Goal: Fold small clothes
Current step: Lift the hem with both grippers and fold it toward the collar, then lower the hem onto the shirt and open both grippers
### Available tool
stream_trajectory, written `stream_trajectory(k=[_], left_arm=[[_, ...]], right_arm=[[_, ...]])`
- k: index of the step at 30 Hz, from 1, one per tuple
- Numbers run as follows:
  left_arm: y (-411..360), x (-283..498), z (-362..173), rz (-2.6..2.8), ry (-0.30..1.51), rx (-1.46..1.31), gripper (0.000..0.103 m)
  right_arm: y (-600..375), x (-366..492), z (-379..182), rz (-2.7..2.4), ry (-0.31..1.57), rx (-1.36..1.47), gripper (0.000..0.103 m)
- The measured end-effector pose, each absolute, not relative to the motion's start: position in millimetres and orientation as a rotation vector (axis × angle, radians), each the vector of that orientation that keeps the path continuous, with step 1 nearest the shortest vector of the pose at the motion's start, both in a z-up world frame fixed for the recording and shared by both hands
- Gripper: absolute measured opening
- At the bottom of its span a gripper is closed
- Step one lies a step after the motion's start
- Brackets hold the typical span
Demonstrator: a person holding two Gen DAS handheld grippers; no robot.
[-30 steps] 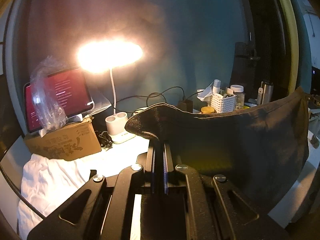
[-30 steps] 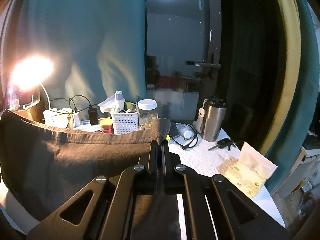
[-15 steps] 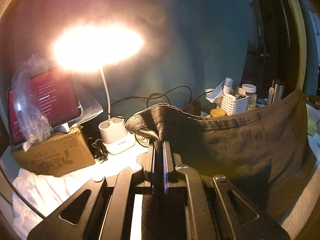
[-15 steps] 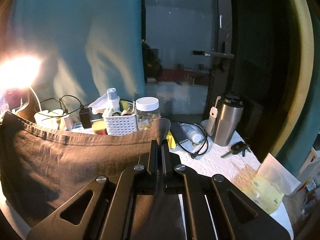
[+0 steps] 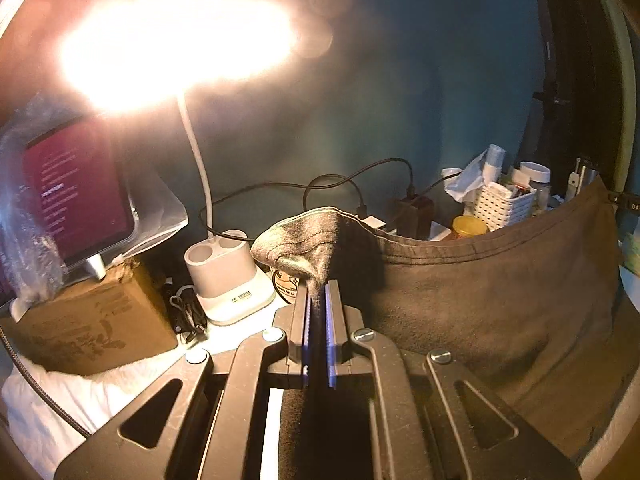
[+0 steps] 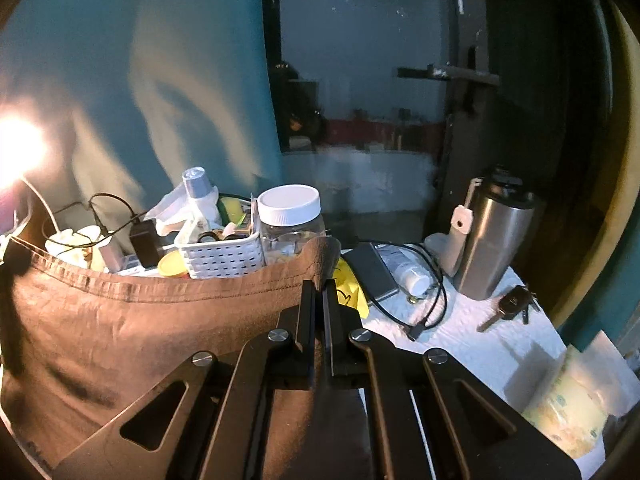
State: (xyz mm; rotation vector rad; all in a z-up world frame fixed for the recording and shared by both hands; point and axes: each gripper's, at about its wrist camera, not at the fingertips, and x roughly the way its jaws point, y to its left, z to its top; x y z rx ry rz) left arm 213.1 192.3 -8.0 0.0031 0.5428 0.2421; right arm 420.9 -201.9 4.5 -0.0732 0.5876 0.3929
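Left wrist view: left gripper (image 5: 318, 286) clamped on a bunched corner of the dark brown garment (image 5: 492, 300), hem stretching toward 2 o'clock | lit desk lamp (image 5: 176, 36) at 11 o'clock | right gripper (image 6: 319, 286) pinching the other corner, cloth hanging toward 9 o'clock | steel tumbler (image 6: 492, 248) at 2 o'clock

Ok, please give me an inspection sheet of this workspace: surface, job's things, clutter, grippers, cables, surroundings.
Surface: white covering, crowded at the back.
Job's things: dark garment held up by its hemmed edge, spread between both grippers; white cloth lying at left.
Clutter: white basket, clear jar, steel tumbler, keys, cardboard box, tablet.
Grippers: left gripper and right gripper both shut on the garment's corners.
Cables: black cable loose on the surface; others behind.
Surroundings: lit desk lamp, teal wall.
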Motion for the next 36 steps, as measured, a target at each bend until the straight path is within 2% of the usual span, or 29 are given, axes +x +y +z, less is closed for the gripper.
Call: stream_trajectory(k=[15,21,24,25,26,28,30,36], left_arm=[[212,258,-52,0.244,0.639,-0.012,0.005],[222,262,-66,0.299,0.69,-0.046,0.008],[226,260,-68,0.33,0.703,-0.044,0.008],[227,259,-68,0.334,0.706,-0.044,0.011],[228,257,-68,0.344,0.708,-0.047,0.024],[231,248,-65,0.357,0.691,-0.068,0.043],[231,235,-64,0.362,0.676,-0.089,0.046],[230,211,-68,0.37,0.694,-0.128,0.046]], right_arm=[[-170,467,-41,0.364,0.664,-0.114,0.004],[-169,476,-51,0.307,0.71,-0.122,0.005],[-169,477,-53,0.293,0.724,-0.142,0.012],[-169,476,-52,0.292,0.725,-0.143,0.018],[-170,474,-51,0.291,0.725,-0.144,0.027],[-171,472,-49,0.289,0.725,-0.141,0.04],[-175,466,-46,0.283,0.722,-0.132,0.045],[-189,445,-39,0.28,0.725,-0.129,0.045]])
